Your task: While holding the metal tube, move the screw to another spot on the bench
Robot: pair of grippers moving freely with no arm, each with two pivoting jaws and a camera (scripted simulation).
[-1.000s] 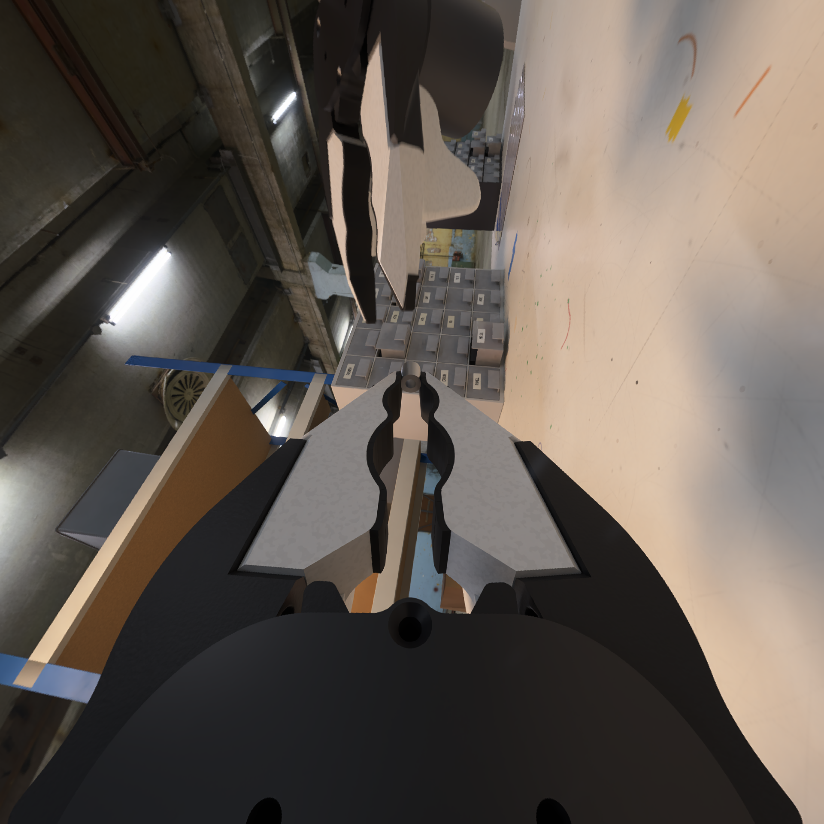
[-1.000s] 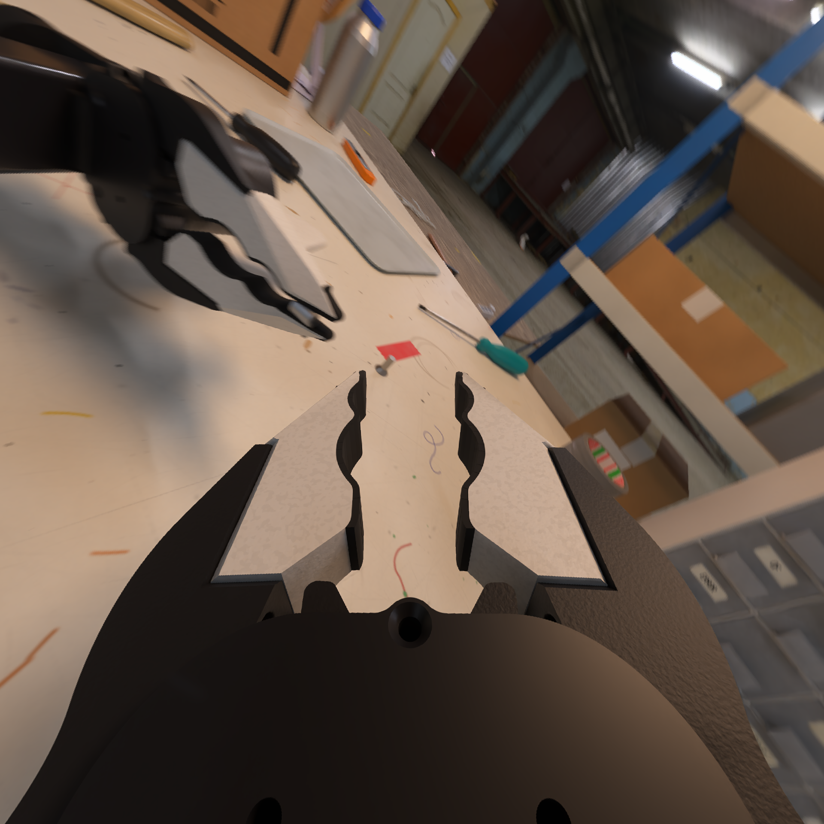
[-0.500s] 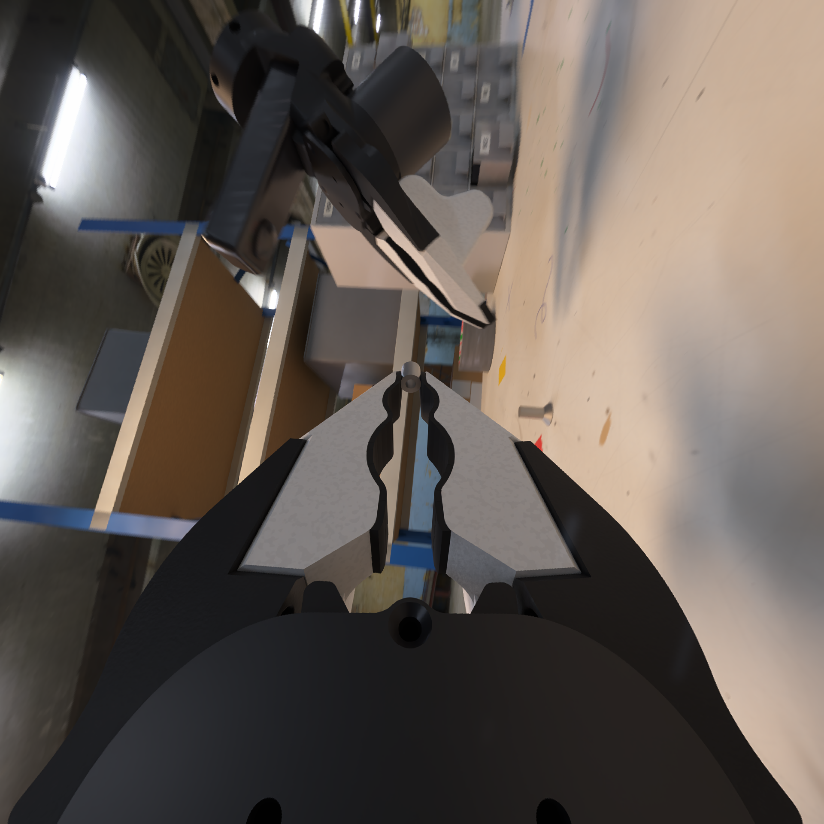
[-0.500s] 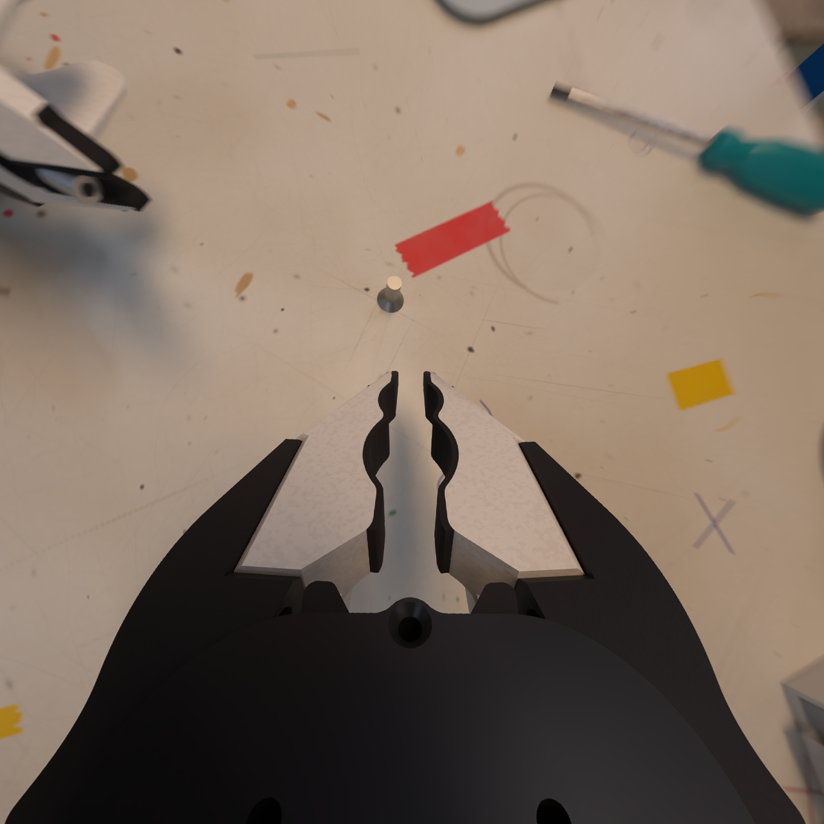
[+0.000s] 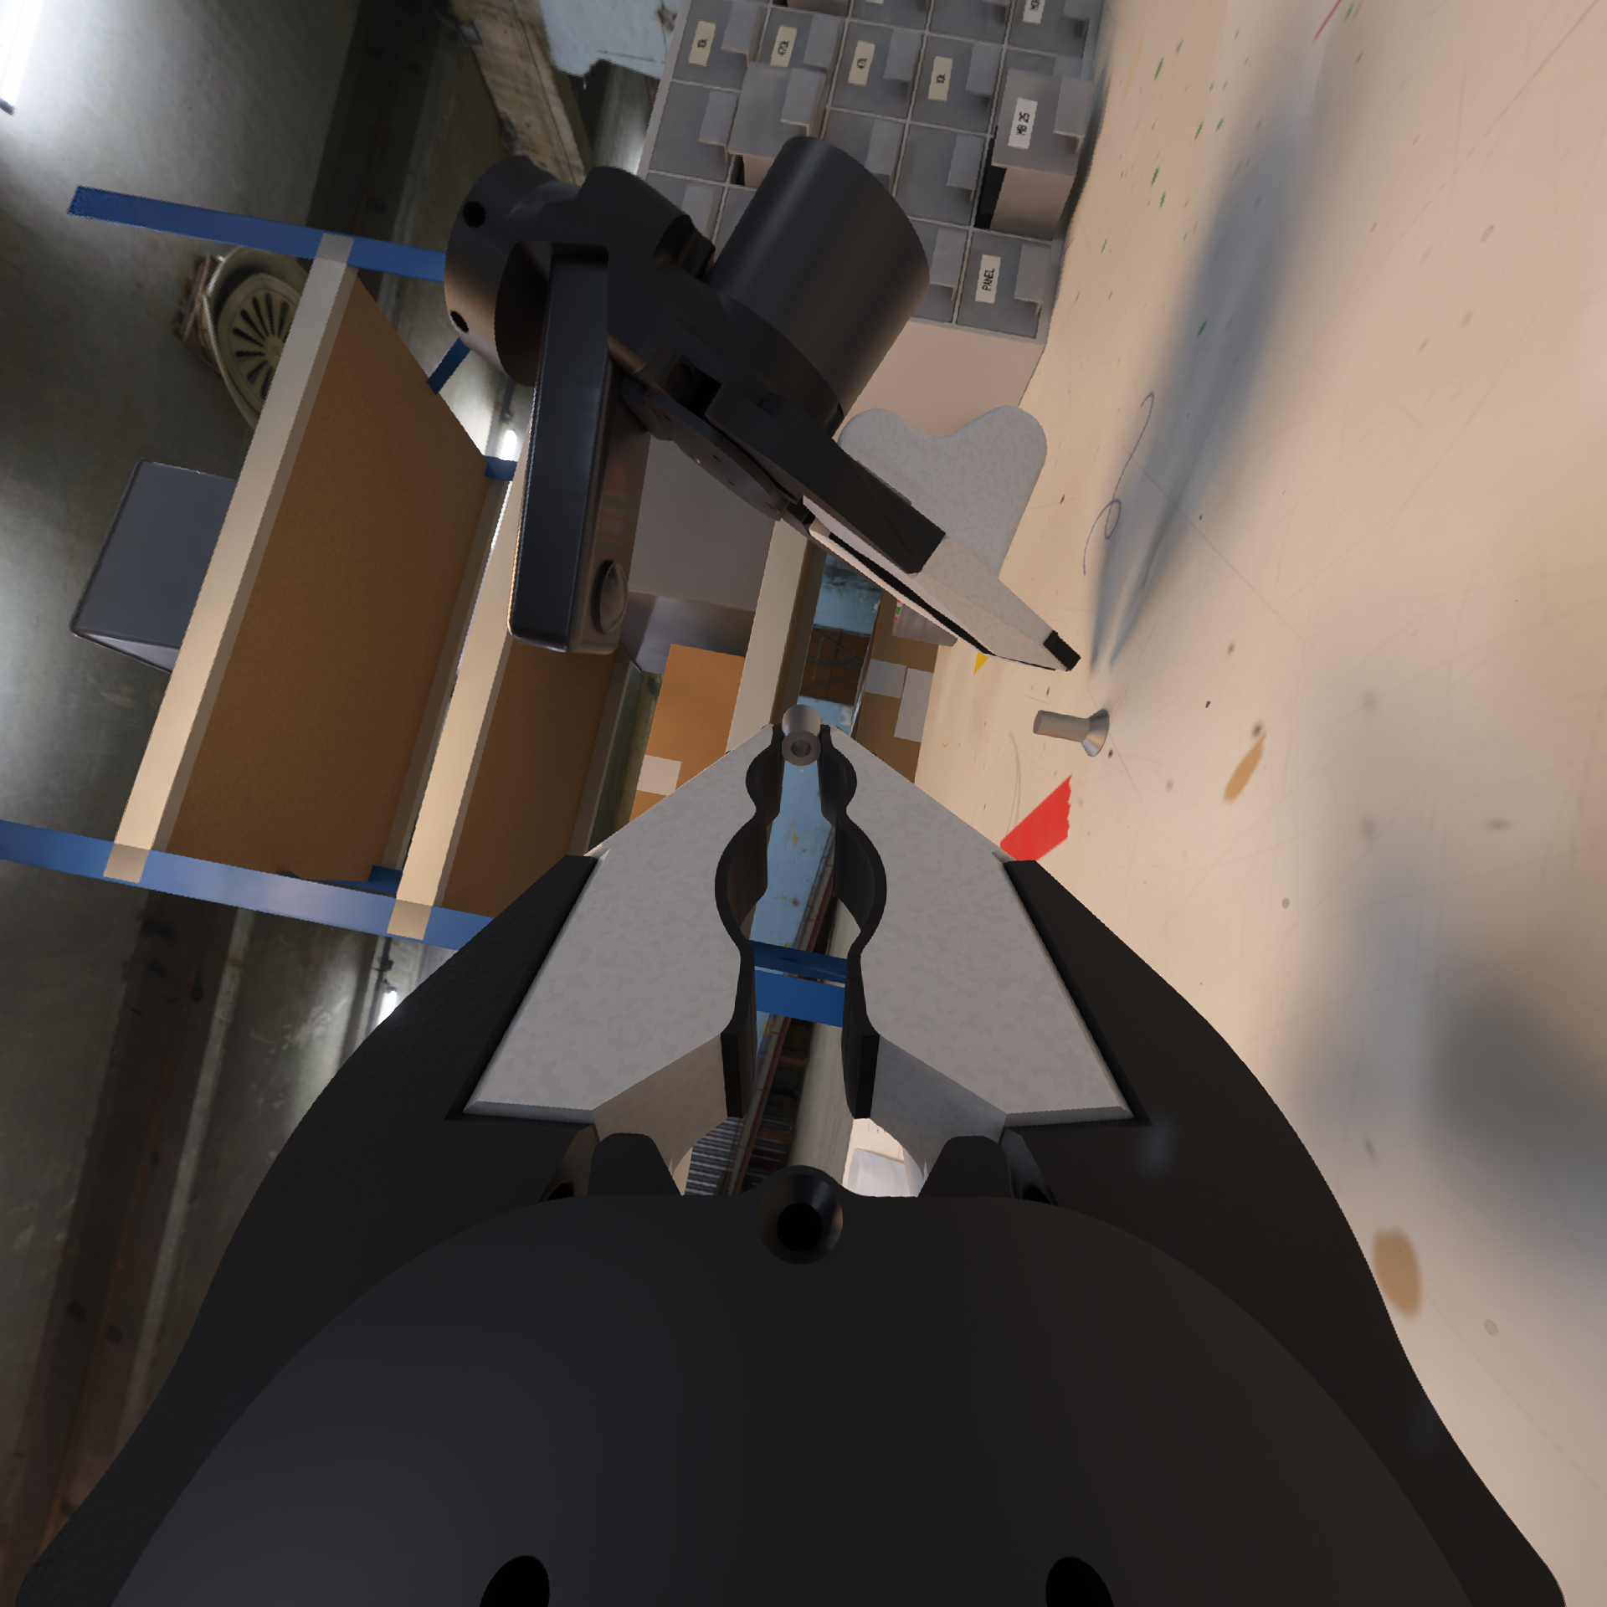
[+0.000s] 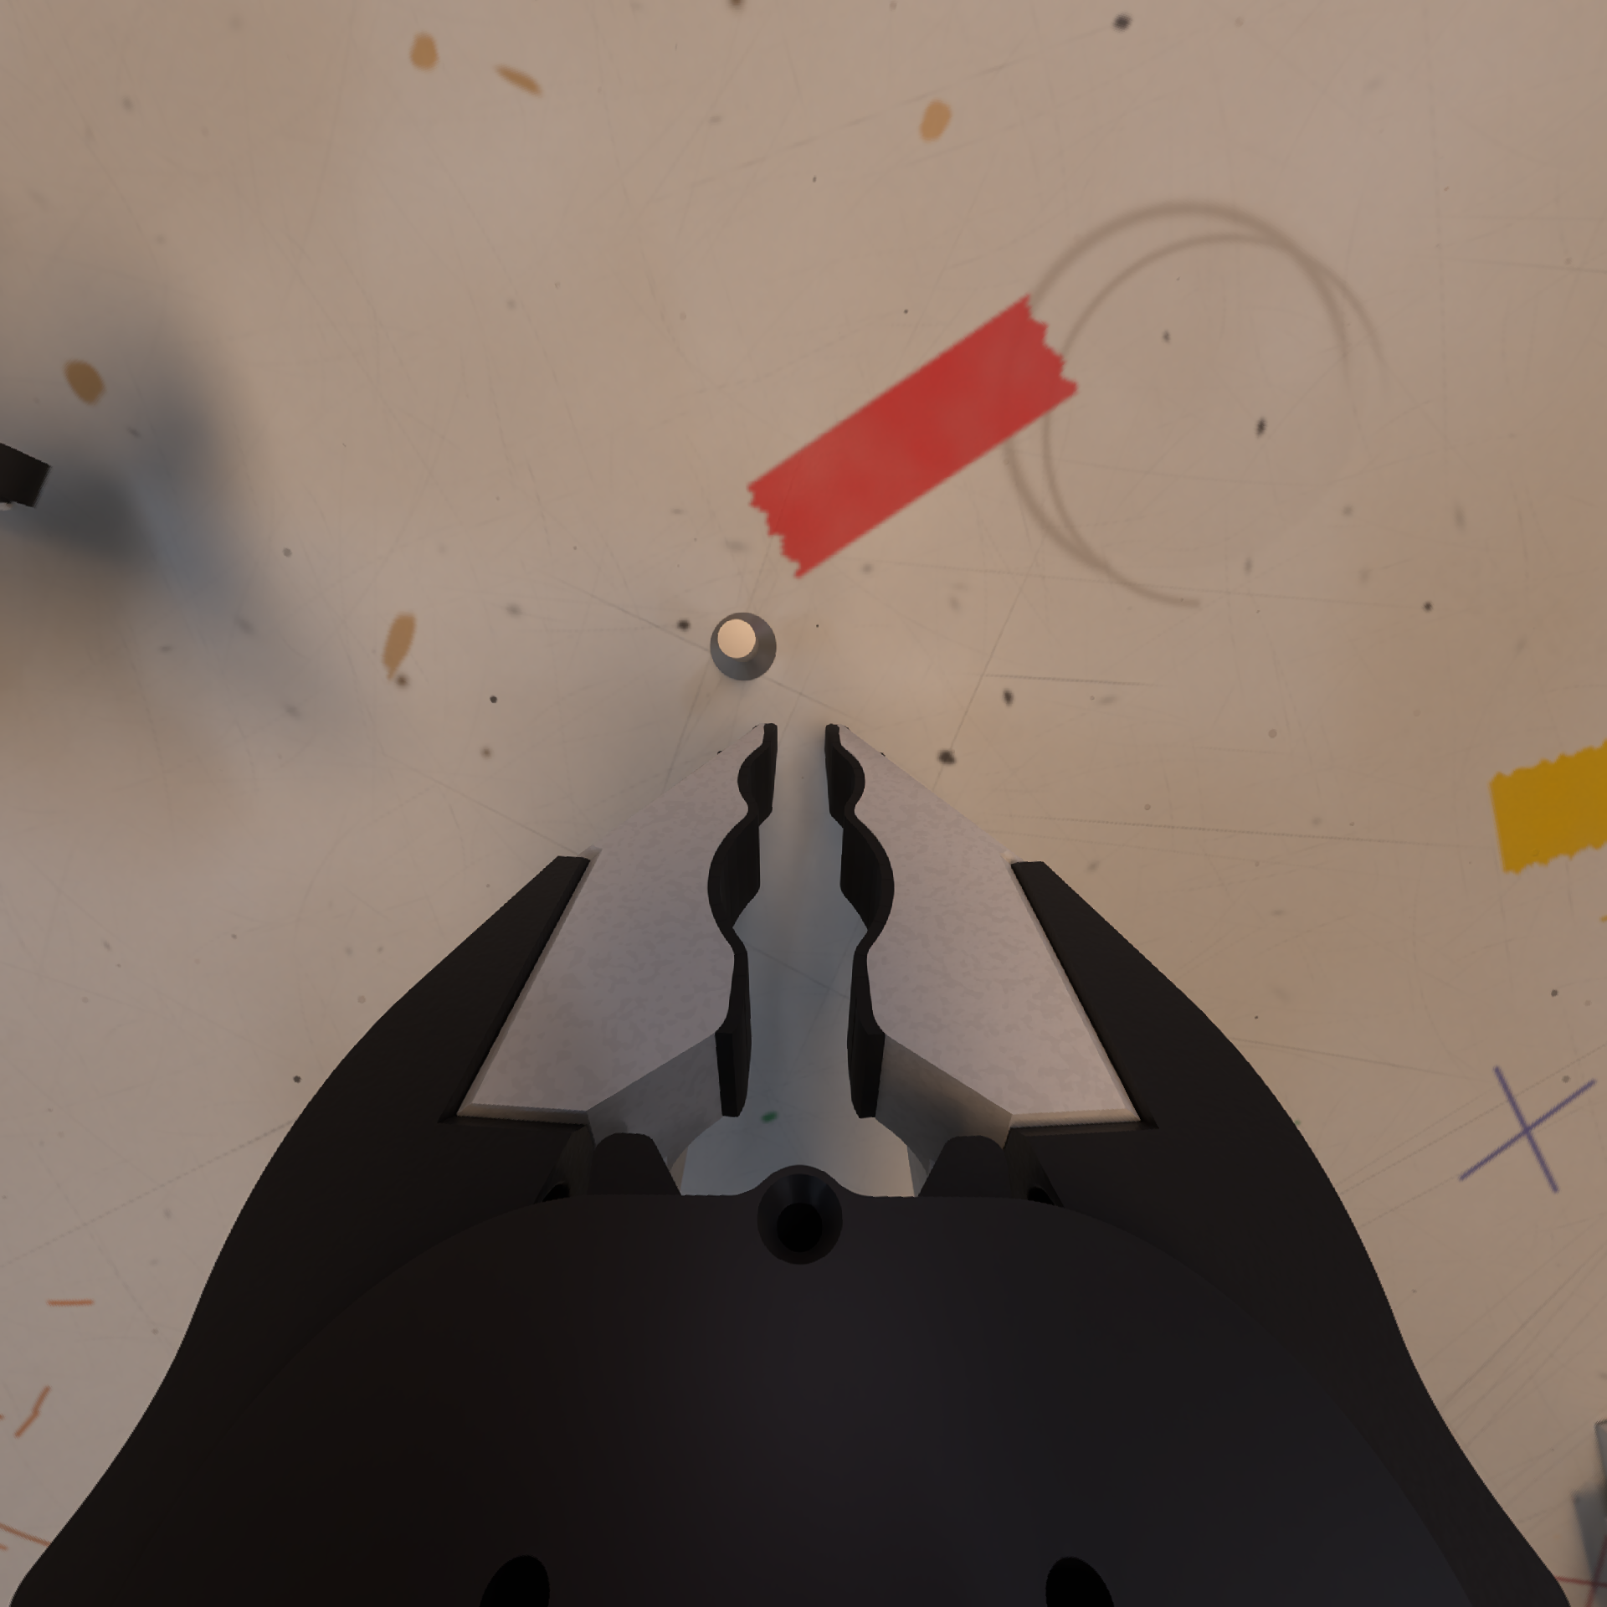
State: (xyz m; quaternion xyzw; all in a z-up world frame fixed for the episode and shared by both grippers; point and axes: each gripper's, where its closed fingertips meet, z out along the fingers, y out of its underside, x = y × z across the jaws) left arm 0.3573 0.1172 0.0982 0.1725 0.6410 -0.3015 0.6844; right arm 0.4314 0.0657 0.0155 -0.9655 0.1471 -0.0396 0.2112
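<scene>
Here the left tool point(image 5: 800, 739) clamps the metal tube point(image 5: 800, 746); the right tool point(image 6: 797, 739), slightly parted, hovers above the screw point(image 6: 742, 646).

Metal tube point(image 5: 800, 746): short, silver-grey, hollow, seen end-on with dark bore showing; pinched between tips of left gripper point(image 5: 800, 739), raised clear of bench point(image 5: 1391, 783).

Screw point(image 6: 742, 645): small, grey metal, countersunk. Stands on its flat head on bench, shank pointing straight up, pale shank end catching light. Sits just beside lower-left end of red tape strip point(image 6: 913, 435), not touching it. Free, nothing gripping it.
</scene>
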